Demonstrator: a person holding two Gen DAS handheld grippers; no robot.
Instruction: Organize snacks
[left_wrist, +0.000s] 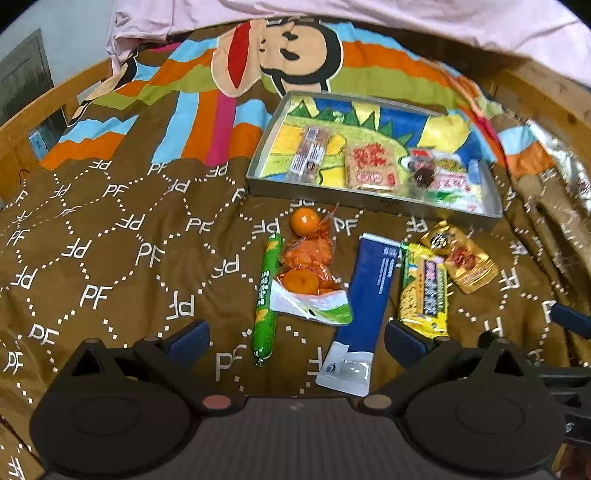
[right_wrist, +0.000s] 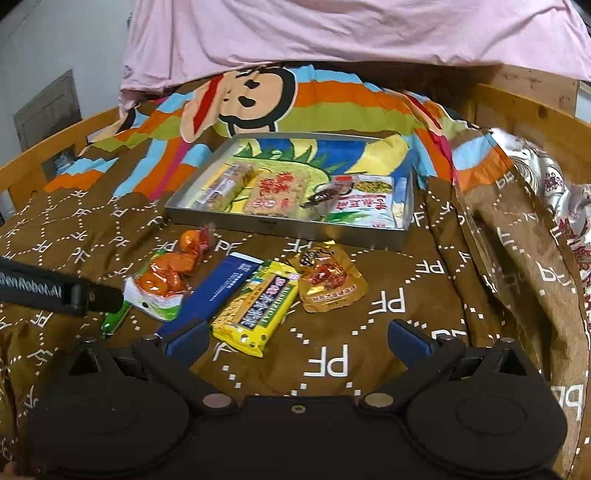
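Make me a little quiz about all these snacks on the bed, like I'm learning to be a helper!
1. True or false: the metal tray already has snacks in it.
2. Which snack lies nearest the left edge of the row on the blanket? A) the green sausage stick B) the gold pouch C) the blue packet
3. Fill in: the left gripper and the right gripper are both ____ and hold nothing.

Key
1. True: several packets lie inside.
2. A: the bag of oranges, blue packet, yellow cracker pack and gold pouch follow to its right.
3. Open.
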